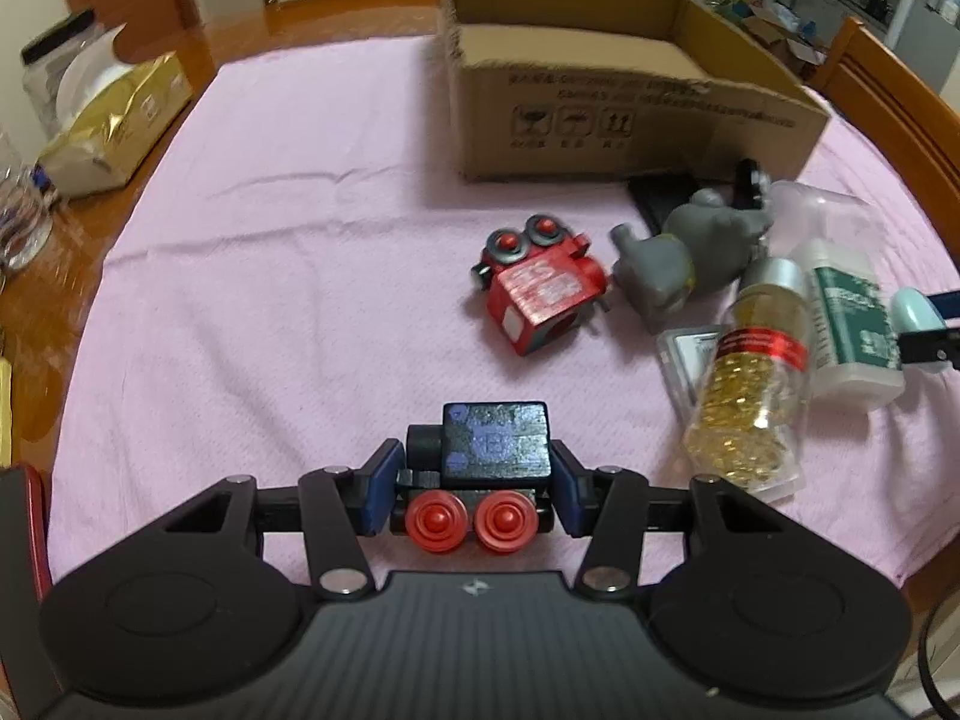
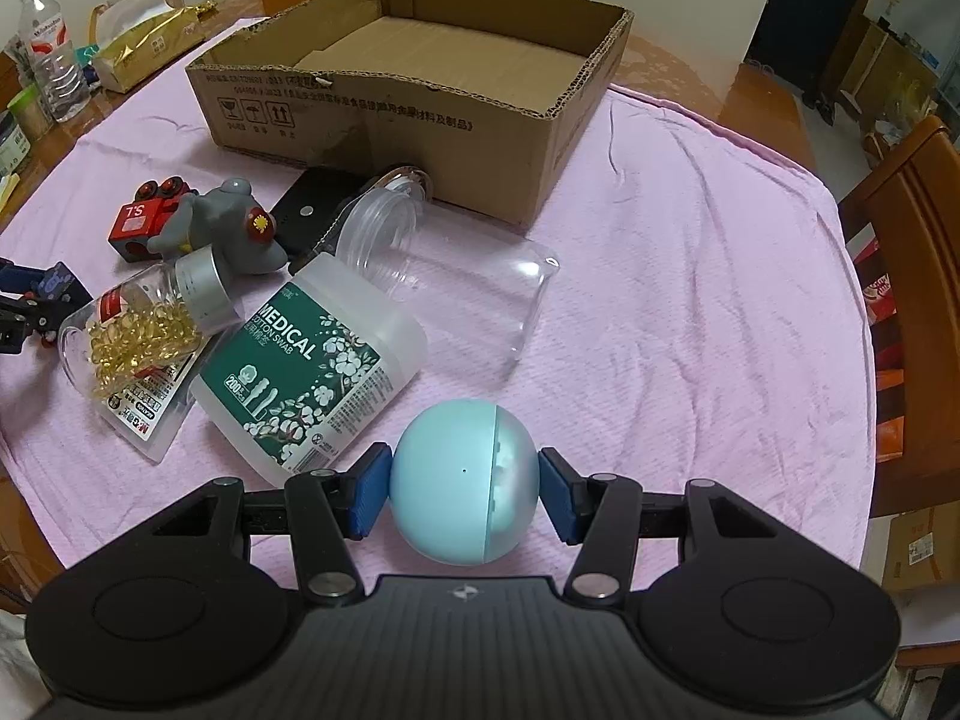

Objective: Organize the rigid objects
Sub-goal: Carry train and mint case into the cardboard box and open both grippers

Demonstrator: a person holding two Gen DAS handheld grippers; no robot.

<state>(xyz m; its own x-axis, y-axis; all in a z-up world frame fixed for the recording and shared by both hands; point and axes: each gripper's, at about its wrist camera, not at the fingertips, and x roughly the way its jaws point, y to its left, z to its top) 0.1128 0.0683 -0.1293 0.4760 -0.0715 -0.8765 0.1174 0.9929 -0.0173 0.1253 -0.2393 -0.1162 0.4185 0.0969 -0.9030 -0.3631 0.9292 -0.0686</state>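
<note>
My left gripper (image 1: 474, 483) is shut on a black toy train (image 1: 495, 450) with red wheels, over the pink cloth. My right gripper (image 2: 462, 480) is shut on a pale blue ball (image 2: 462, 480). An open cardboard box (image 2: 384, 120) stands at the back of the table; it also shows in the left wrist view (image 1: 630, 120). In front of it lie a red toy train (image 1: 540, 294), a grey elephant figure (image 1: 678, 252), a capsule bottle (image 2: 138, 330), a cotton swab tub (image 2: 306, 360) and a clear jar (image 2: 456, 276).
A pink cloth (image 2: 690, 276) covers the wooden table. A gold bag (image 1: 114, 132), a water bottle (image 2: 54, 54) and jars stand at the left edge. A black flat case (image 2: 312, 210) lies by the box. Wooden chairs (image 2: 912, 228) surround the table.
</note>
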